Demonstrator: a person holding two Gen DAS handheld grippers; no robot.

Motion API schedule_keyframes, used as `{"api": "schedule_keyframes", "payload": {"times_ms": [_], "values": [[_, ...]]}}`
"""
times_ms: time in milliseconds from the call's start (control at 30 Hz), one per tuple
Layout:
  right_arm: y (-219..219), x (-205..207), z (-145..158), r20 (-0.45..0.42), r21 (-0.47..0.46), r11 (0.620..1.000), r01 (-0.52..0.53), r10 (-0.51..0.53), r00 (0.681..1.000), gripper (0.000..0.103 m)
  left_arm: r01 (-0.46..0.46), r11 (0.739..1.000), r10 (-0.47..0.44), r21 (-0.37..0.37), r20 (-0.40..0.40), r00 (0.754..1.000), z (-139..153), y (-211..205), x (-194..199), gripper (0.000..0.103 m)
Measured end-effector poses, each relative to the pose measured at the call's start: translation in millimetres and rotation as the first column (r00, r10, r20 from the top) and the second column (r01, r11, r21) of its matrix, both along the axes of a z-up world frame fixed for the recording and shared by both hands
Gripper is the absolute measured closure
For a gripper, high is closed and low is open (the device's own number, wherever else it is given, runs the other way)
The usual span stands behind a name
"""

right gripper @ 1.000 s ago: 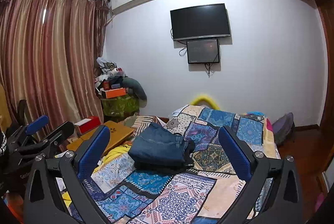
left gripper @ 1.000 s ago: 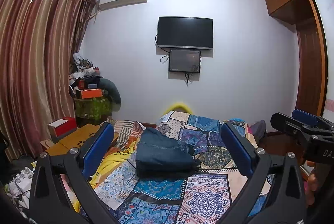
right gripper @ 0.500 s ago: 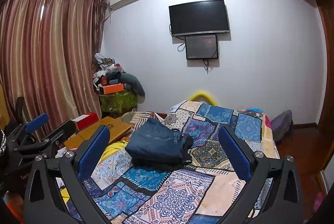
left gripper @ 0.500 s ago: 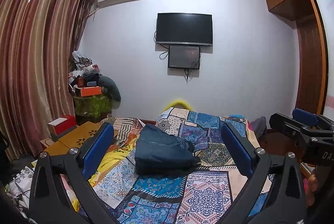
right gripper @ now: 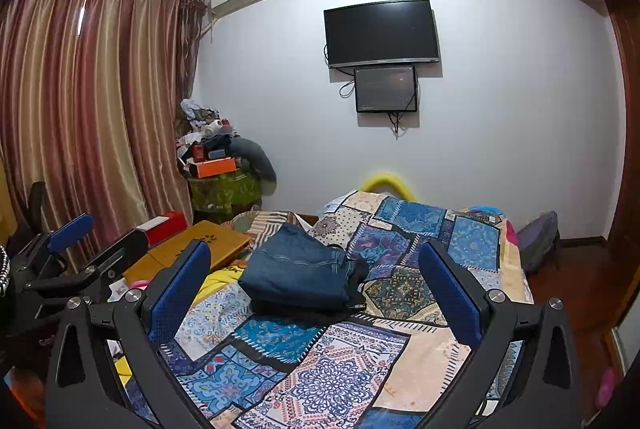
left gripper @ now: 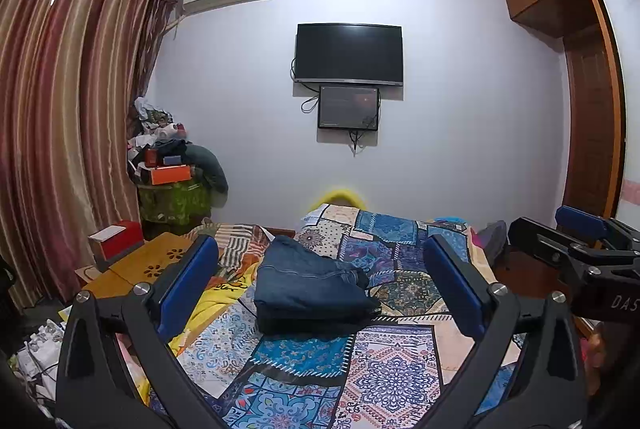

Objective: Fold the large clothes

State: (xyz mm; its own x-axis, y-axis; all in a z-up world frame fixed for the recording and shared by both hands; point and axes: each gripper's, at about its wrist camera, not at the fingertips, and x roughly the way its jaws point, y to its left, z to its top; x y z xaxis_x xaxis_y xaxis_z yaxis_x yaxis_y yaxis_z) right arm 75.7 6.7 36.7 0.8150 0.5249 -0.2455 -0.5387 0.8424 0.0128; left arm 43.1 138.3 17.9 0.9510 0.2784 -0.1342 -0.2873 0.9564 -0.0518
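Holding both the left gripper [left gripper: 320, 293] and right gripper [right gripper: 314, 293] with fingers spread wide and empty, you hover well short of the folded dark-blue denim garment [left gripper: 308, 285] on the patchwork-quilted bed [left gripper: 384, 369]; a careless pinch could drag its layers apart.

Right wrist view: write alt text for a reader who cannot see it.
Folded blue jeans lie on a bed's patchwork quilt, framed between the open blue-padded fingers of the right tool, which holds nothing. The left tool shows at the left edge, a dark wall-mounted TV and striped curtains behind.
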Motion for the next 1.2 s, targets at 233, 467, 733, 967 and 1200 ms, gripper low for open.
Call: {"api": "schedule_keyframes", "payload": {"times_ms": [233, 467, 733, 967, 1200], "values": [[-1.7, -1.2, 1.2, 0.006, 0.001, 1.0, 0.005, -0.005, 1.0, 0.0, 0.022, 1.0, -0.022, -0.006, -0.001, 1.0, 1.7, -1.0, -0.6, 0.0], [-4.8, -1.8, 1.5, 0.01, 0.005, 1.0, 0.007, -0.007, 1.0, 0.0, 0.03, 1.0, -0.03, -0.01, 0.0, 1.0, 2.6, 0.1, -3.5, 0.0], [-4.3, -3.0, 0.4, 0.016, 0.005, 1.0, 0.013, -0.013, 1.0, 0.0, 0.034, 0.999, -0.034, -0.005, -0.001, 0.999, 2.5, -1.3, -3.1, 0.0], [-3.4, -2.9, -2.6, 0.02, -0.003, 1.0, 0.023, -0.023, 1.0, 0.0, 0.032, 1.0, -0.032, -0.002, -0.002, 1.0, 1.6, -3.3, -3.1, 0.0], [-1.7, -2.4, -4.1, 0.018, -0.014, 1.0, 0.027, -0.027, 0.999, 0.0, 0.041, 0.999, -0.041, -0.013, -0.007, 0.999, 0.4, -2.2, -1.7, 0.0]]}}
